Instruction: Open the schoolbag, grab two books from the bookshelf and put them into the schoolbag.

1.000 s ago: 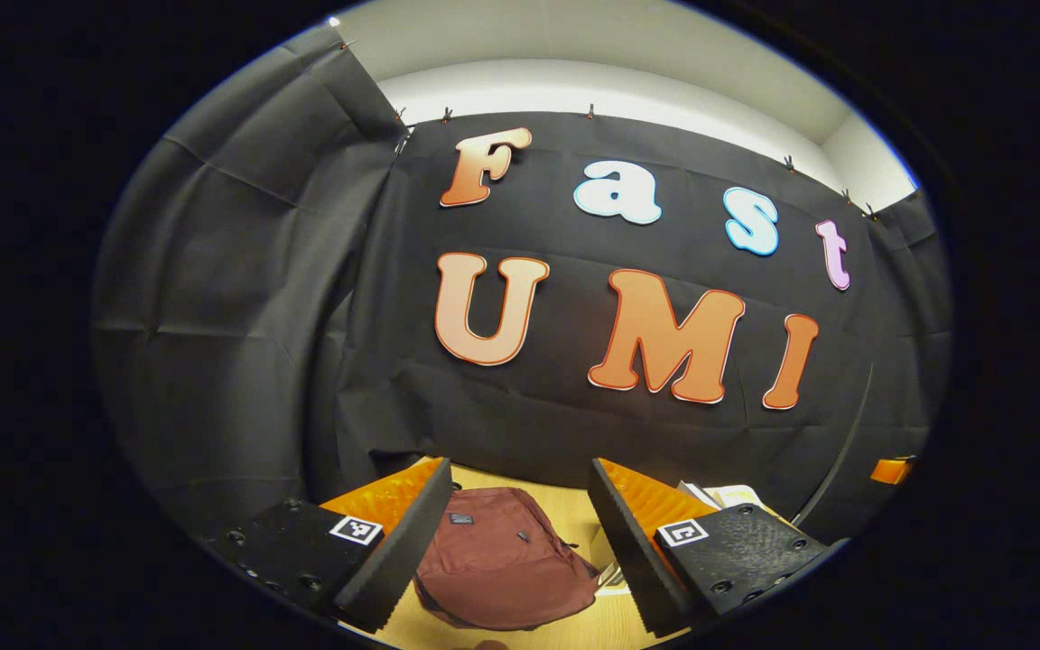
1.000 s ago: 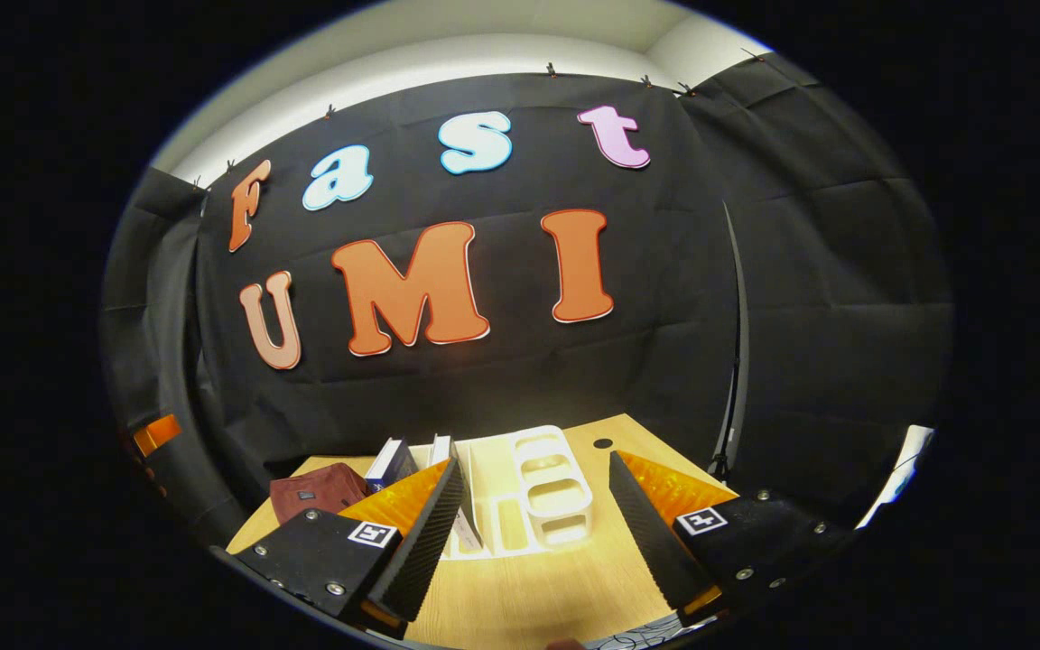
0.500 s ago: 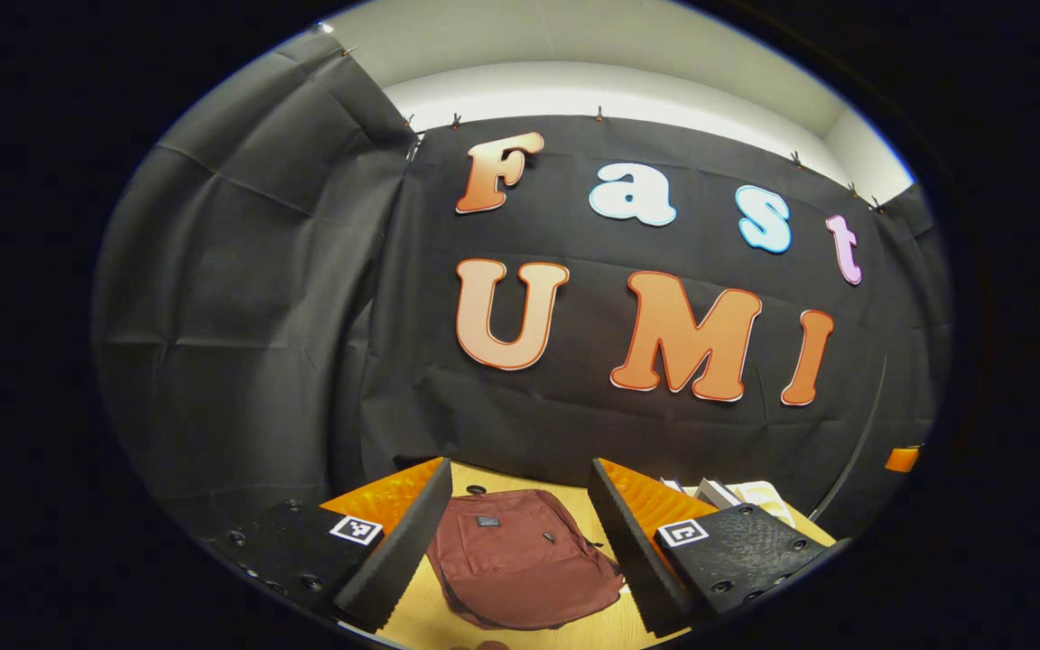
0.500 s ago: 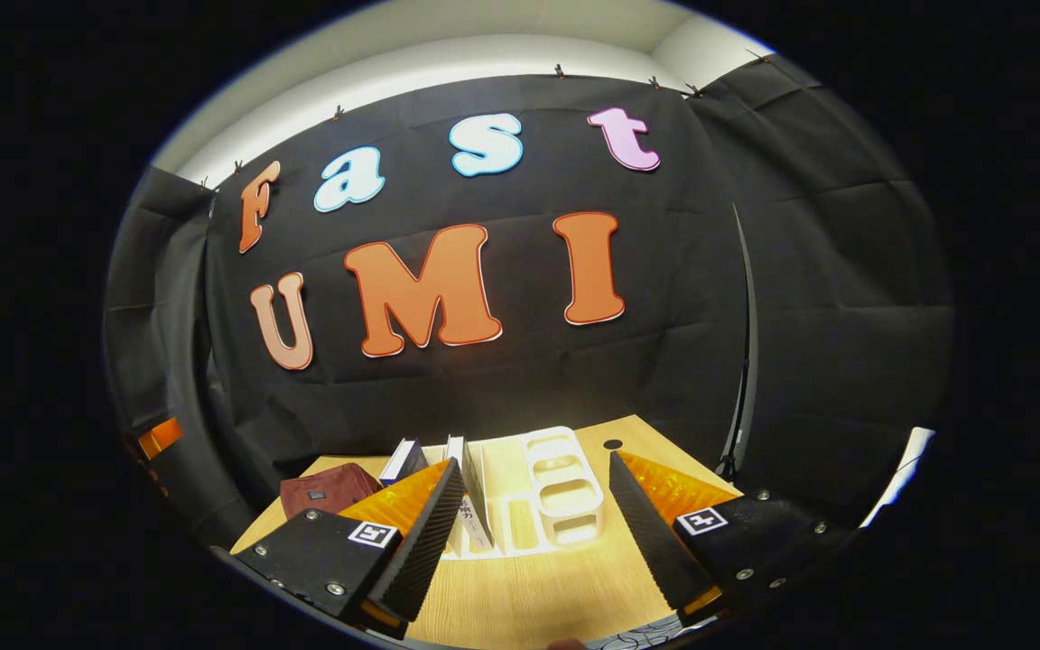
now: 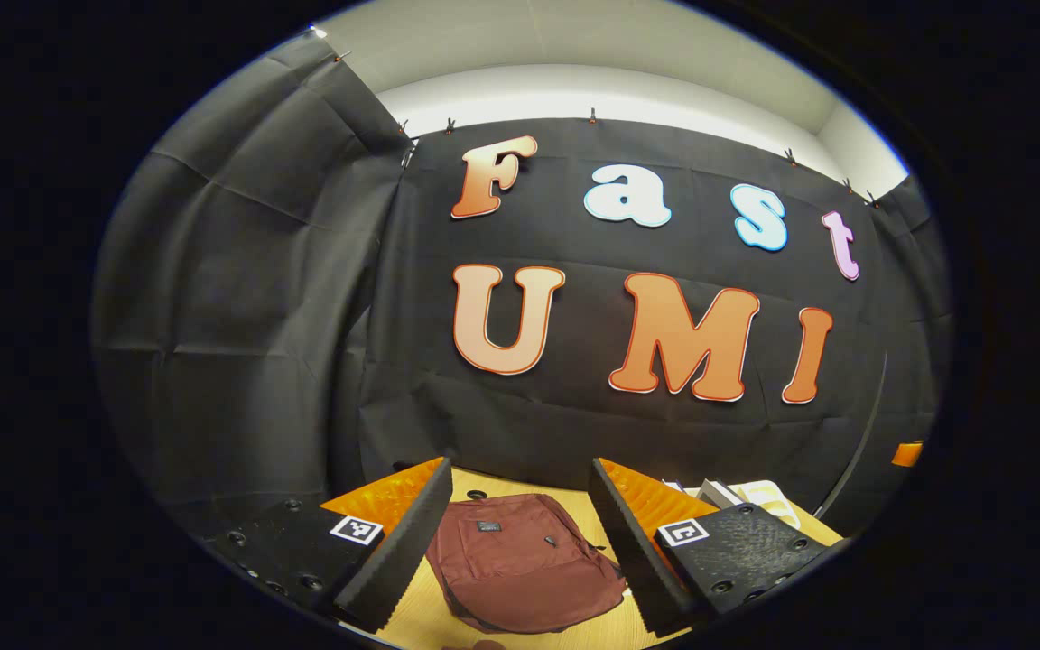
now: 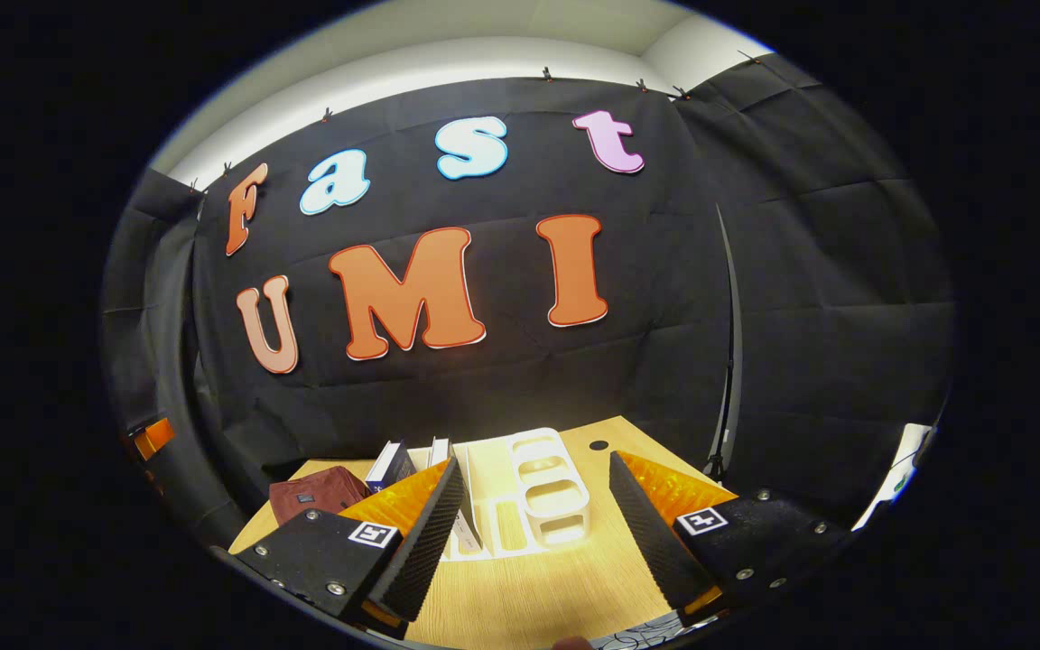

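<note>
Lying flat and zipped on the pale wooden desk (image 5: 574,636), the maroon fabric schoolbag (image 5: 520,560) sits between the left tongs (image 5: 513,542), spread apart and empty. The right tongs (image 6: 533,533), likewise apart, frame the white plastic bookshelf (image 6: 549,492) holding two upright books (image 6: 394,465).

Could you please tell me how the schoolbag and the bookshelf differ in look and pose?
The schoolbag is dark red, soft cloth lying flat; the bookshelf is white, rigid, with open slots. The schoolbag looks closed and holds nothing visible, while the bookshelf has books standing in it. In the right gripper view the schoolbag sits left of the bookshelf. Both rest on the wooden table.
</note>
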The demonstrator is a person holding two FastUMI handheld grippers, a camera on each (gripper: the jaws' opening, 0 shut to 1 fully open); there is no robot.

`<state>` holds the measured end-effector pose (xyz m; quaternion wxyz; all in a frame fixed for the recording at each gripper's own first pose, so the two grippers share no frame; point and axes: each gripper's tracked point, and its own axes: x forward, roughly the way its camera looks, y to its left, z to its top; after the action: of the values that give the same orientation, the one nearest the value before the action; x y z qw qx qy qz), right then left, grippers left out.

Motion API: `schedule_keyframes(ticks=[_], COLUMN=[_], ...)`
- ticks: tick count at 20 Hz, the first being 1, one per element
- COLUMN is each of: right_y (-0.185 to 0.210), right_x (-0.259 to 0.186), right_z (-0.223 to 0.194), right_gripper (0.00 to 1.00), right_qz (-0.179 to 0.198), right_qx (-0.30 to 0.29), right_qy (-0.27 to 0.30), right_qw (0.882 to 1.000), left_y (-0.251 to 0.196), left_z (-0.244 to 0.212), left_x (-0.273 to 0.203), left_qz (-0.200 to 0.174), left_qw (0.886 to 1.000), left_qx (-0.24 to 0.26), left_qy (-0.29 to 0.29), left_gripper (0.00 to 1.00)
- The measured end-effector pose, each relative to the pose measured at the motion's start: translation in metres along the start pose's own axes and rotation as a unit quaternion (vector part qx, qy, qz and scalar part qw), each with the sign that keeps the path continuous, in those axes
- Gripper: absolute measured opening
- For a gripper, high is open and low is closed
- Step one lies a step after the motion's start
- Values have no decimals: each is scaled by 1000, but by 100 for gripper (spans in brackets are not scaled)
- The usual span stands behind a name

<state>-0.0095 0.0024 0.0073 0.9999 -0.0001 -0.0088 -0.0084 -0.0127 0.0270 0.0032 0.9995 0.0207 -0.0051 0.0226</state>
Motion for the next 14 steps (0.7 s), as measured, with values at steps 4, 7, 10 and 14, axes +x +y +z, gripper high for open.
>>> schedule_keyframes(ticks=[4, 7, 10, 14], right_y=[0, -1, -3, -1], right_x=[1, 0, 2, 4], right_z=[-2, 0, 1, 0], right_gripper=[100, 100, 100, 100], right_qz=[-4, -6, -10, -8], right_qx=[-2, -9, -7, -6], right_qy=[4, 1, 0, 1], right_qw=[1000, 1000, 1000, 1000], left_y=[-4, -7, -9, -10], left_z=[3, 4, 3, 1], left_x=[4, 9, 10, 14], left_qz=[-8, -11, -14, -15], left_qw=[1000, 1000, 1000, 1000], left_qx=[8, 4, 8, 10], left_qy=[-7, -11, -11, -9], left_gripper=[94, 94, 94, 94])
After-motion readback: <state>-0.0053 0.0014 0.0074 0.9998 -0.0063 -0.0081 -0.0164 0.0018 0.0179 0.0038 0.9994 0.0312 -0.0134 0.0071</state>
